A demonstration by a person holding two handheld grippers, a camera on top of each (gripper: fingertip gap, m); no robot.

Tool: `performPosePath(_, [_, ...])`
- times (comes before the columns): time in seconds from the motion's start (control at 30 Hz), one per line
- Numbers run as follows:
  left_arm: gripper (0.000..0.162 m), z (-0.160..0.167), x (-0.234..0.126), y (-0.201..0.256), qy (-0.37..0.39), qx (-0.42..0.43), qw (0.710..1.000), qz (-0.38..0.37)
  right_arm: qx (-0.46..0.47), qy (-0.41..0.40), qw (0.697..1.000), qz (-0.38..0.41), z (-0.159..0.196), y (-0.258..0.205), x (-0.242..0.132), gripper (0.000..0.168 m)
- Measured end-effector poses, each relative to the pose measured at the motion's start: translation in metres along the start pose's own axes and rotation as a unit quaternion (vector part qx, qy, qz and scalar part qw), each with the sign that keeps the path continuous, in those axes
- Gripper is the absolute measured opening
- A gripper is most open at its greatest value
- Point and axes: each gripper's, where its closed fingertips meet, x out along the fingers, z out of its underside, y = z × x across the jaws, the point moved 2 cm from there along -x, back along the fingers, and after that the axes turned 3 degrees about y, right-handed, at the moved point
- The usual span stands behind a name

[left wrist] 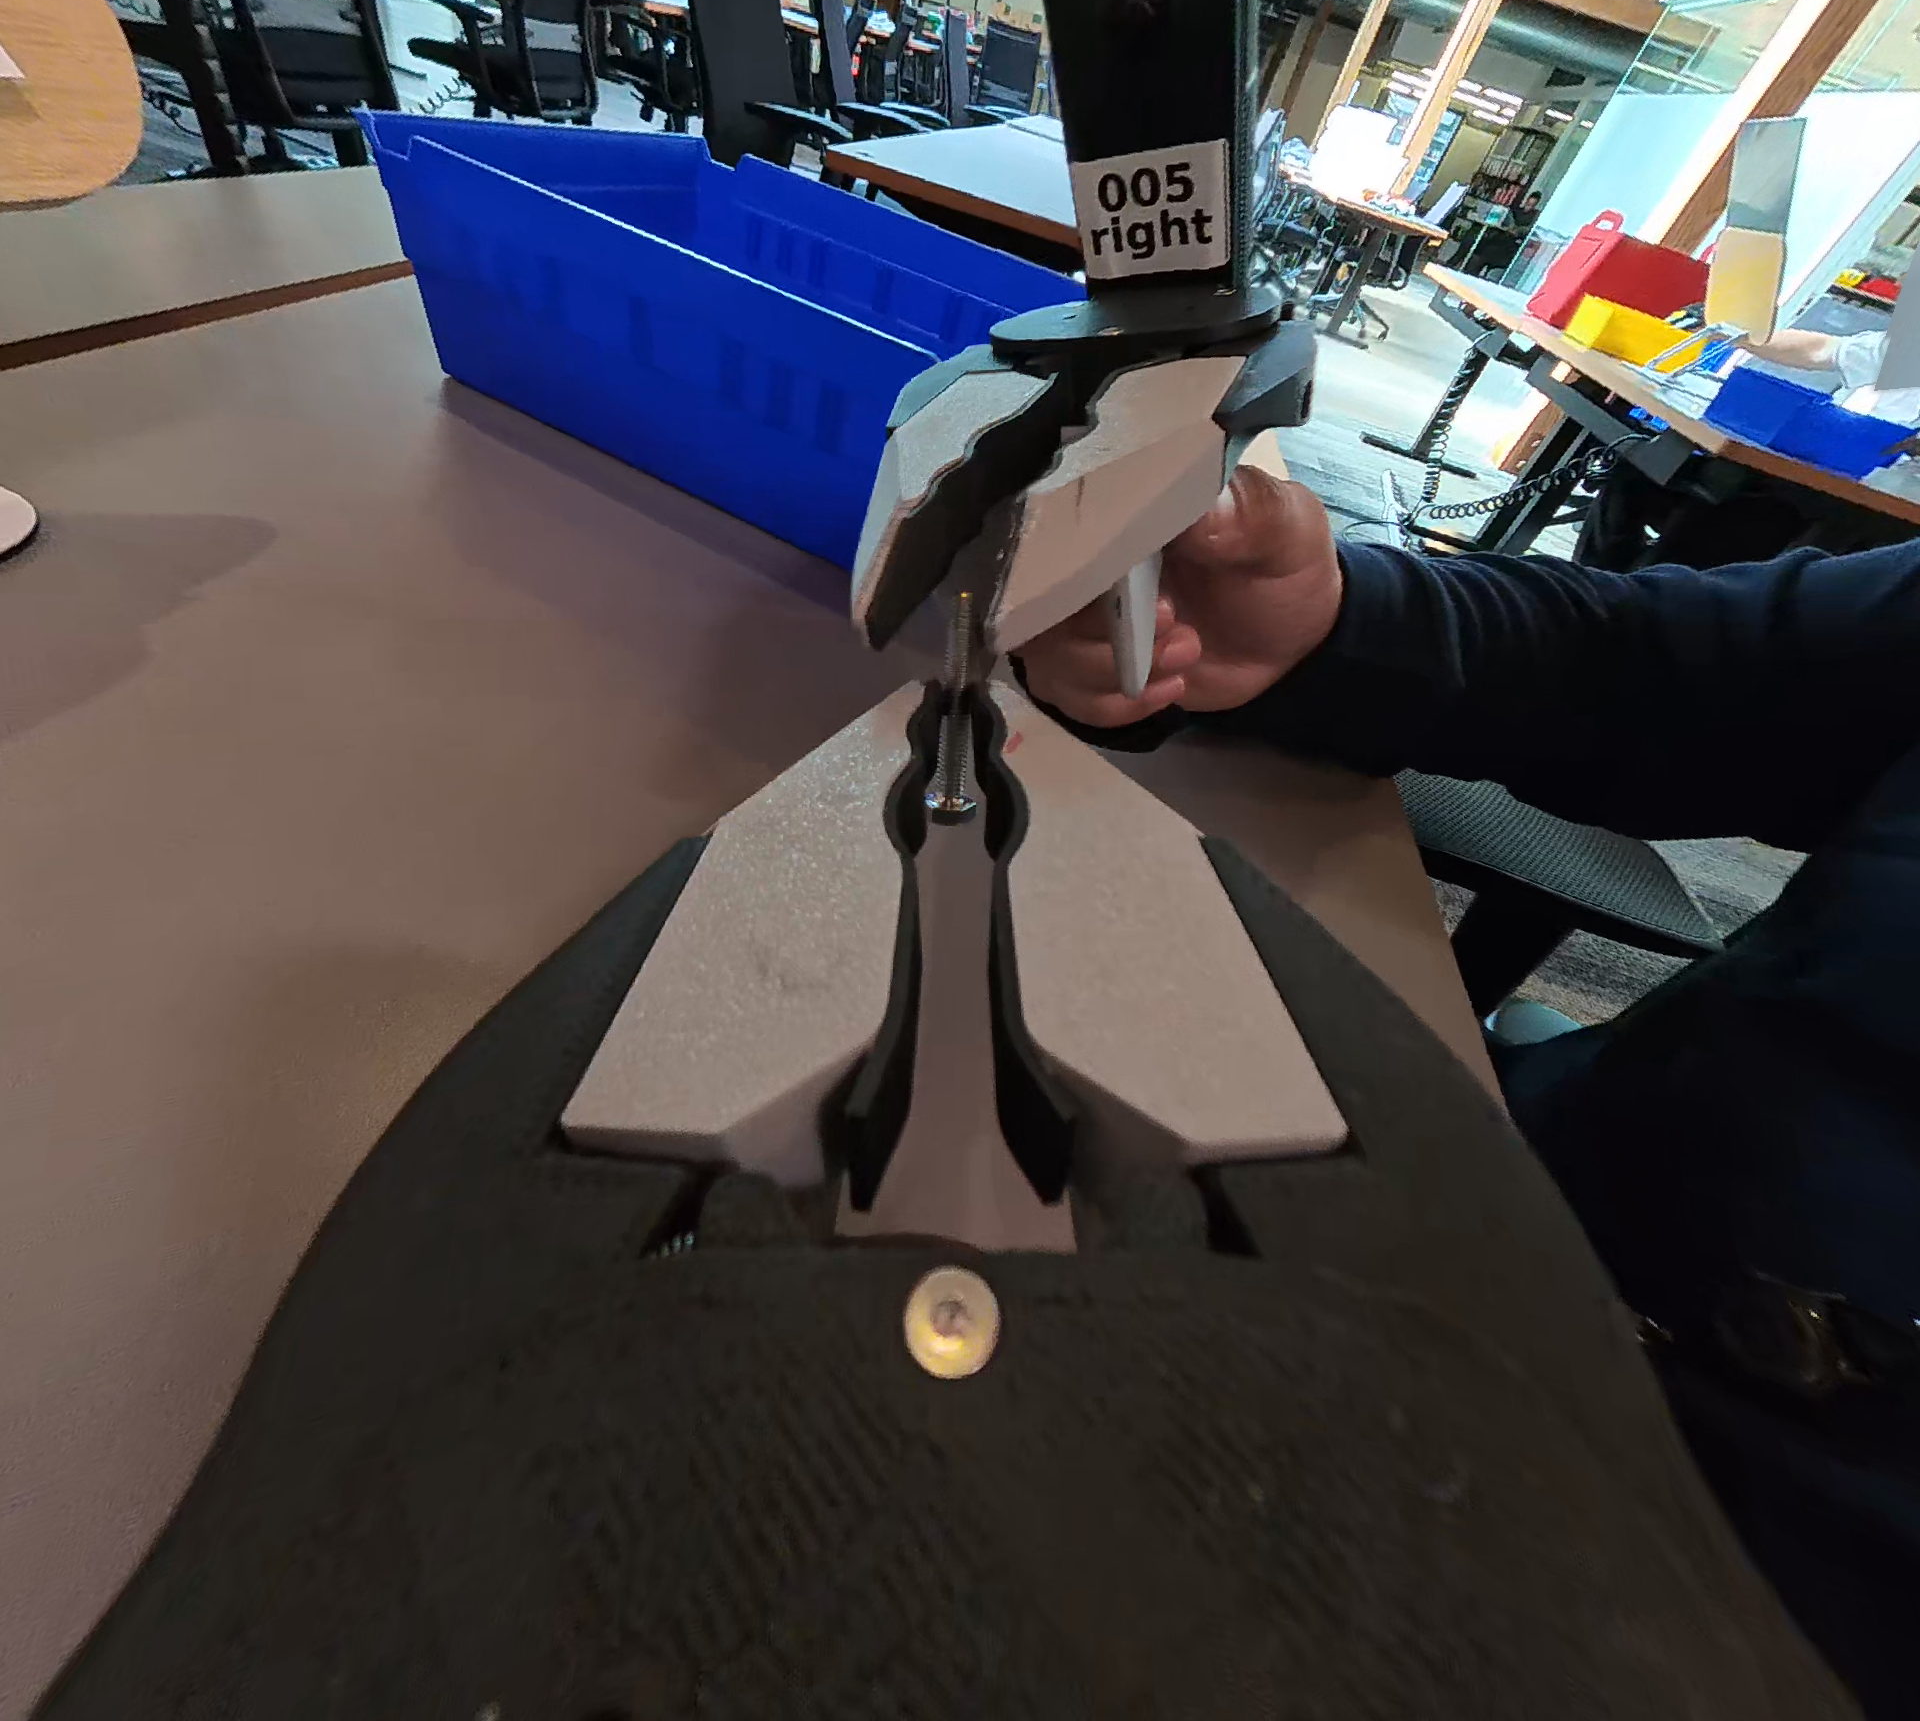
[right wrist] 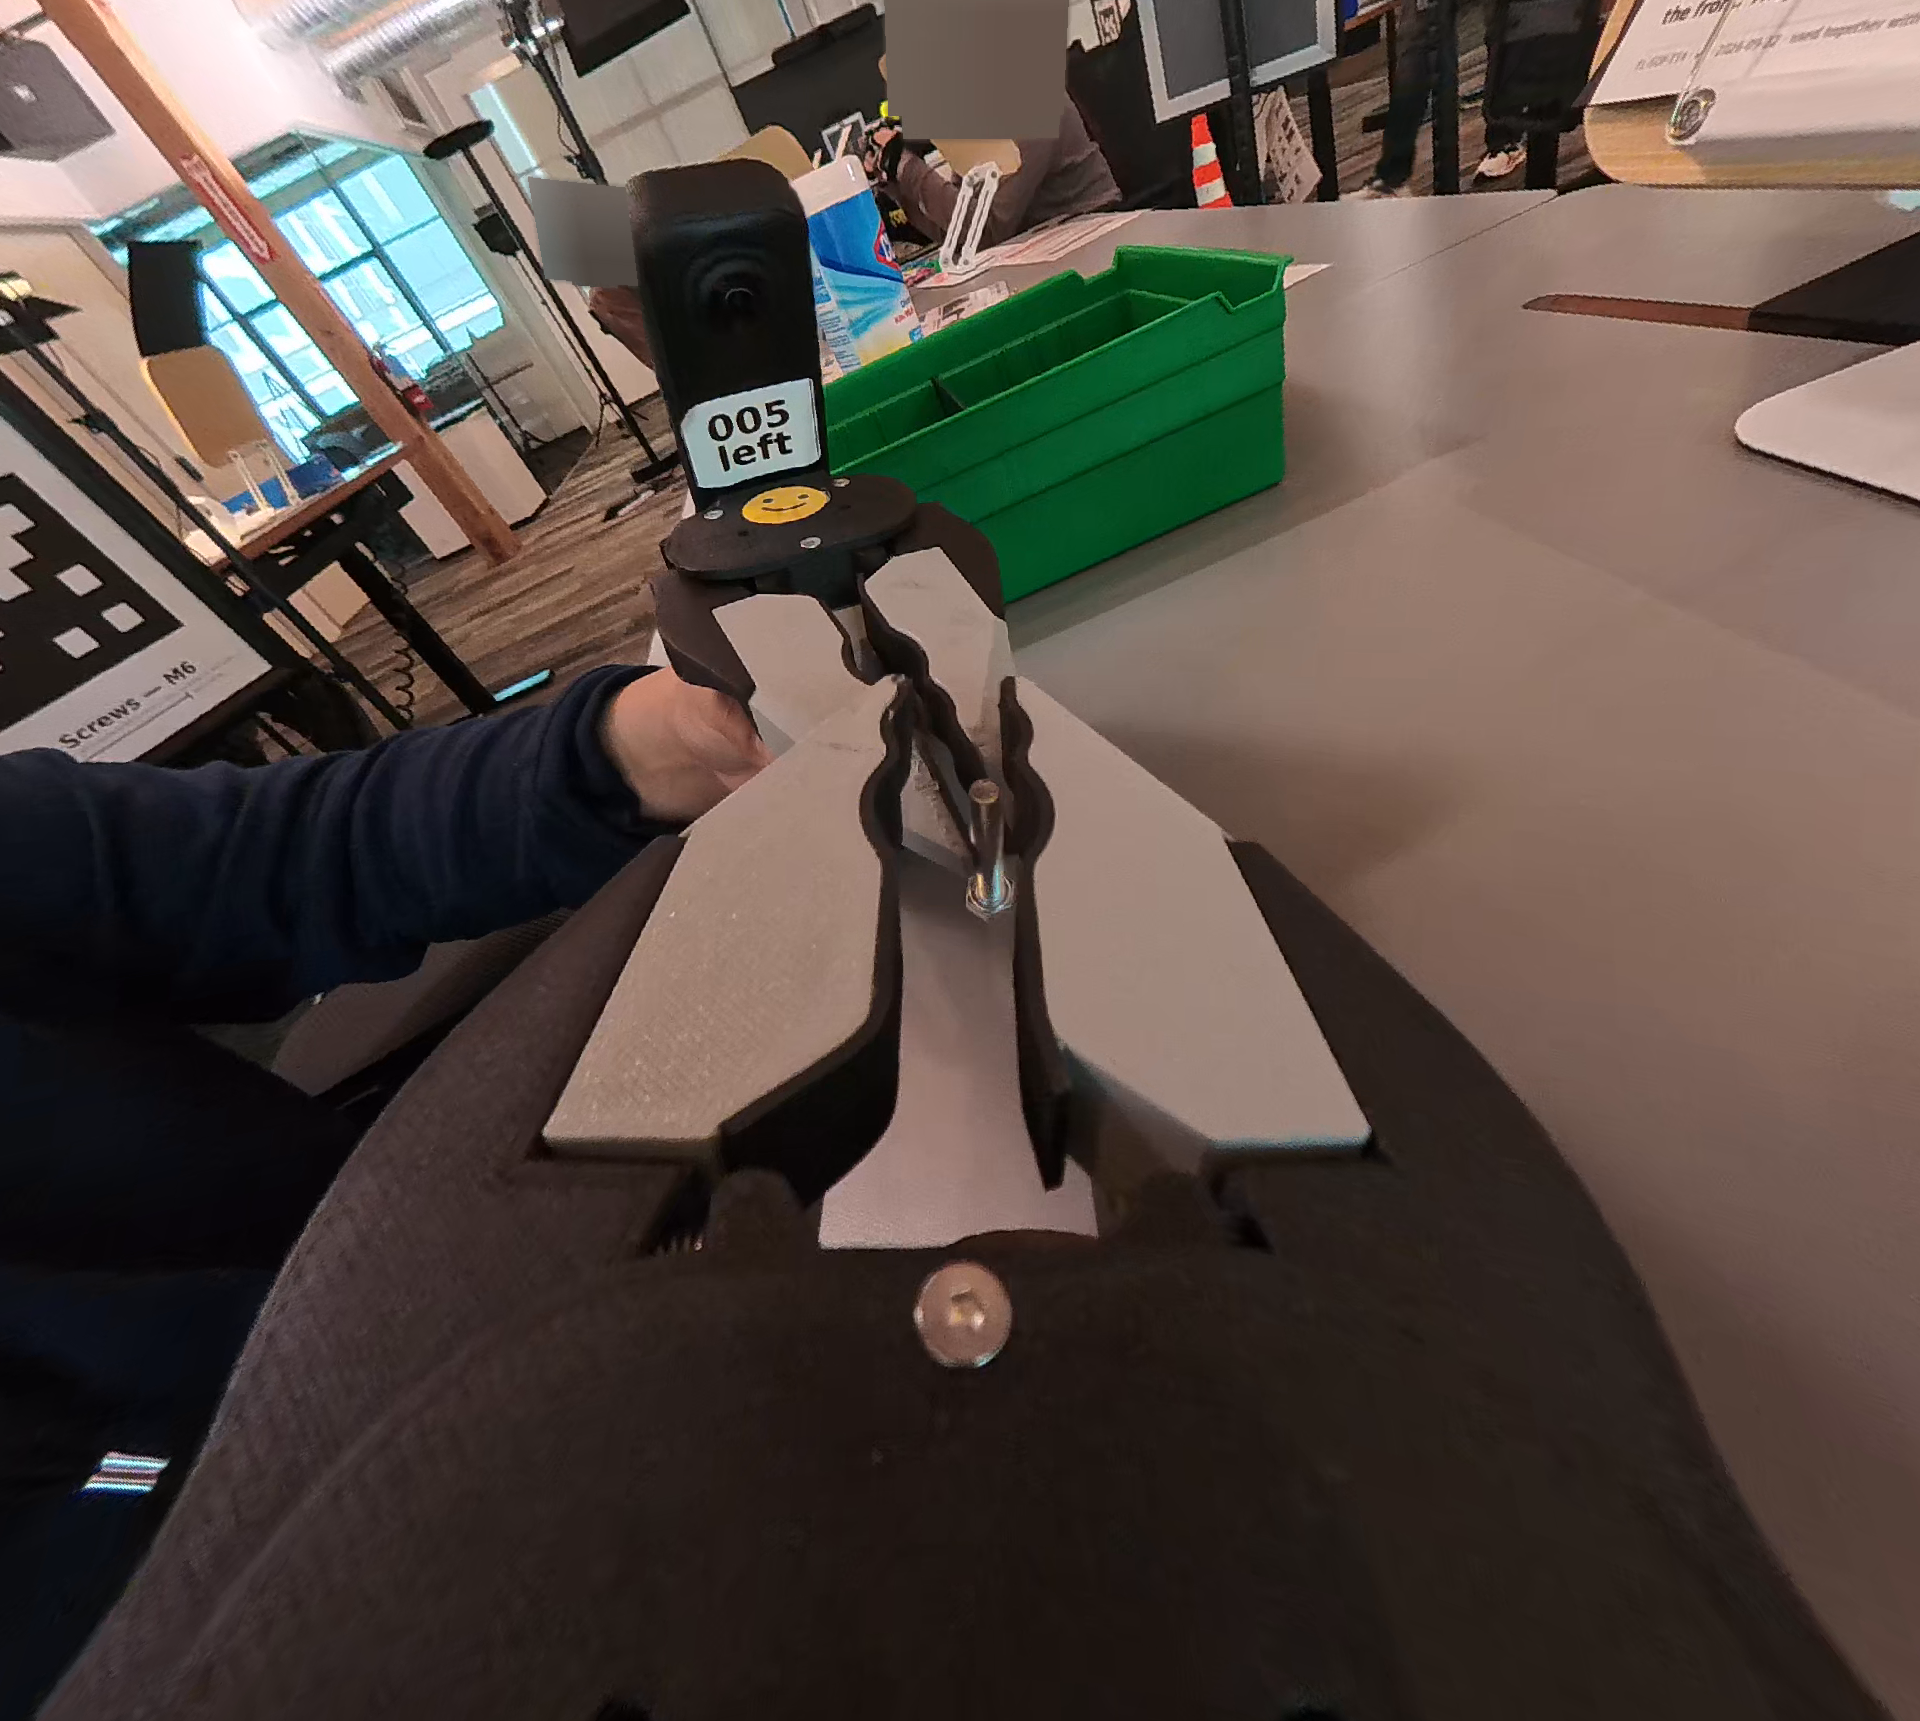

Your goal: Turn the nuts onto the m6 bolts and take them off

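Thin shiny bolt (left wrist: 960, 715), ridged all along, held in air above grey worktop (left wrist: 416, 632) near its front edge. Small six-sided nut (left wrist: 950, 805) on one end. Left gripper (left wrist: 958, 741) clamps ridged part. Right gripper (right wrist: 961, 824) clamps other end. Blue bin (left wrist: 665, 341) behind.

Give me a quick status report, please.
Left tool and right tool both shut on bolt. Nut threaded on. Nothing blocking.

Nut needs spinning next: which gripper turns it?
Right, probably: the nut sits inside the right gripper, while the left gripper is shut on the bolt thread, steadying it.
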Motion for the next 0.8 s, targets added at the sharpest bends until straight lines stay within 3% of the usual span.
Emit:
performPosePath(0.37, [0.004, -0.0032, 0.0002, 0.0078, 0.009, 0.007, 1.0, 0.019, -0.009, -0.006, 1.0, 0.0, 0.003, -0.003, 0.0027, 0.0])
performPosePath(0.8, [0.004, -0.0035, 0.0002, 0.0073, 0.013, 0.003, 1.0, 0.018, -0.025, -0.008, 1.0, 0.014, 0.0027, -0.0028, 0.003, 0.0])
